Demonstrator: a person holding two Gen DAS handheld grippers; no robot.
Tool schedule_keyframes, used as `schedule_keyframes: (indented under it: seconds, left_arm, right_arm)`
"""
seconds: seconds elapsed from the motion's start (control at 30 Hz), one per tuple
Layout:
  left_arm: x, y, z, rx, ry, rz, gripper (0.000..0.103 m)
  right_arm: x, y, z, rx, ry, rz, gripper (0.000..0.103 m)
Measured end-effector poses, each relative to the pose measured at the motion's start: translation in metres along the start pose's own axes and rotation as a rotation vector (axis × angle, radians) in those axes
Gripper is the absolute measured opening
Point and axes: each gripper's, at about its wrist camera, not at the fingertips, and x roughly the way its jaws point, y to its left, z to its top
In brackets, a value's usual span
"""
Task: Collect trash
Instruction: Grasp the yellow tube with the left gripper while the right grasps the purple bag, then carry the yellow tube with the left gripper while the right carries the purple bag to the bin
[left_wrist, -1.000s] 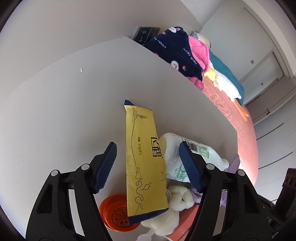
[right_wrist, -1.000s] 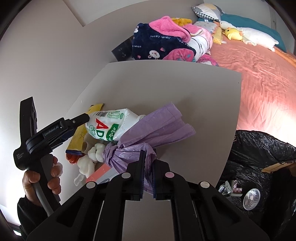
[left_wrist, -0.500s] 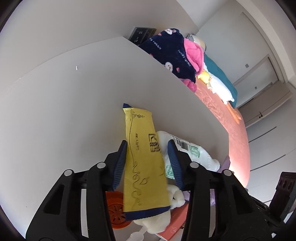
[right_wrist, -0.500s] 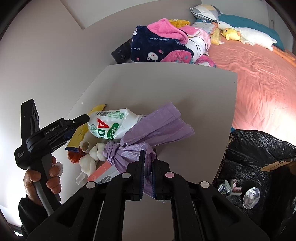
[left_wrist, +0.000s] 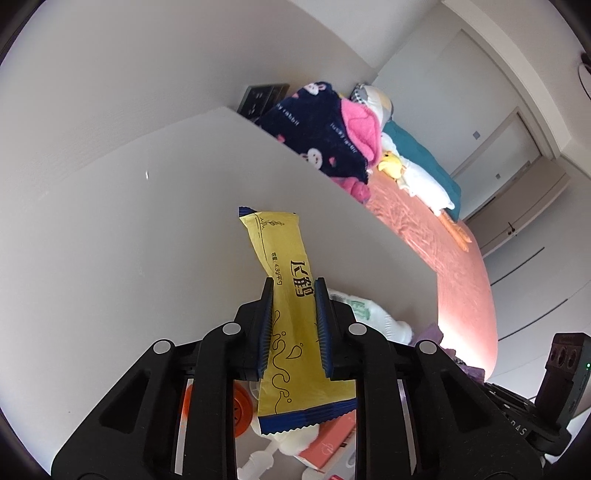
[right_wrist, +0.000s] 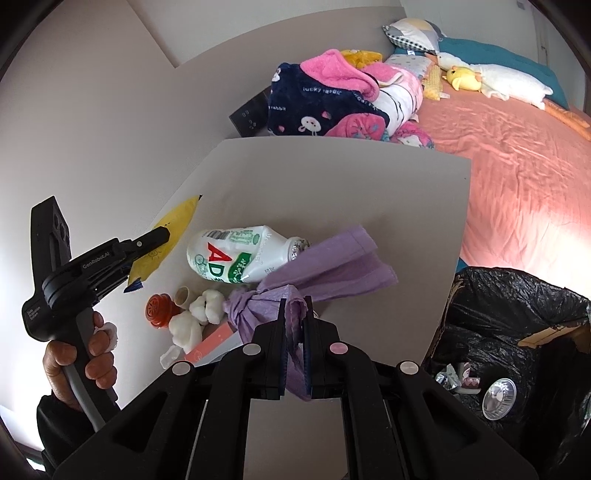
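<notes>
A long yellow snack packet (left_wrist: 275, 243) sits between the blue pads of my left gripper (left_wrist: 294, 282), whose jaws are closing onto its sides and pinching it. In the right wrist view the packet (right_wrist: 177, 221) hangs tilted in the left gripper (right_wrist: 162, 233), just off the grey table (right_wrist: 332, 184). My right gripper (right_wrist: 294, 301) is shut on the knotted neck of a purple plastic bag (right_wrist: 332, 262) lying on the table. A white bottle (right_wrist: 236, 254) lies on its side between the two.
An orange cap (right_wrist: 159, 308), white cotton wads (right_wrist: 203, 306) and a pink box (right_wrist: 214, 339) lie near the table's front. A black-lined trash box (right_wrist: 517, 325) stands at the right. Beyond are a bed (right_wrist: 517, 147) and a blanket pile (right_wrist: 317, 99).
My left gripper's jaws have shut from wide apart onto the yellow packet and lifted it a little. The right gripper has kept still on the purple bag.
</notes>
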Motion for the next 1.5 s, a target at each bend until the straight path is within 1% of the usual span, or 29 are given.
schedule_keyframes:
  seconds: [0.1,0.37,0.63,0.9,1.17,1.5]
  left_arm:
    - [-0.012,-0.011,0.003,0.021,-0.019,-0.004,0.02]
    - [-0.042,-0.043,0.001,0.068,-0.064,-0.02,0.02]
    - [-0.053,-0.078,-0.005,0.105,-0.079,-0.06,0.02]
    - [-0.046,-0.122,-0.016,0.165,-0.054,-0.113,0.02]
    - [-0.032,-0.172,-0.032,0.244,-0.009,-0.181,0.02]
    - [-0.019,-0.221,-0.057,0.32,0.04,-0.256,0.02]
  right_arm:
    - [-0.01,0.002,0.002,-0.009,-0.031,0.007,0.003]
    - [-0.05,0.002,0.004,-0.04,-0.139,0.034,0.002]
    - [-0.092,-0.013,0.004,-0.029,-0.222,0.02,0.002]
    - [-0.119,-0.038,-0.001,0.01,-0.263,-0.009,0.002]
    - [-0.149,-0.071,-0.014,0.066,-0.305,-0.05,0.002]
    - [-0.179,-0.107,-0.033,0.128,-0.337,-0.109,0.002]
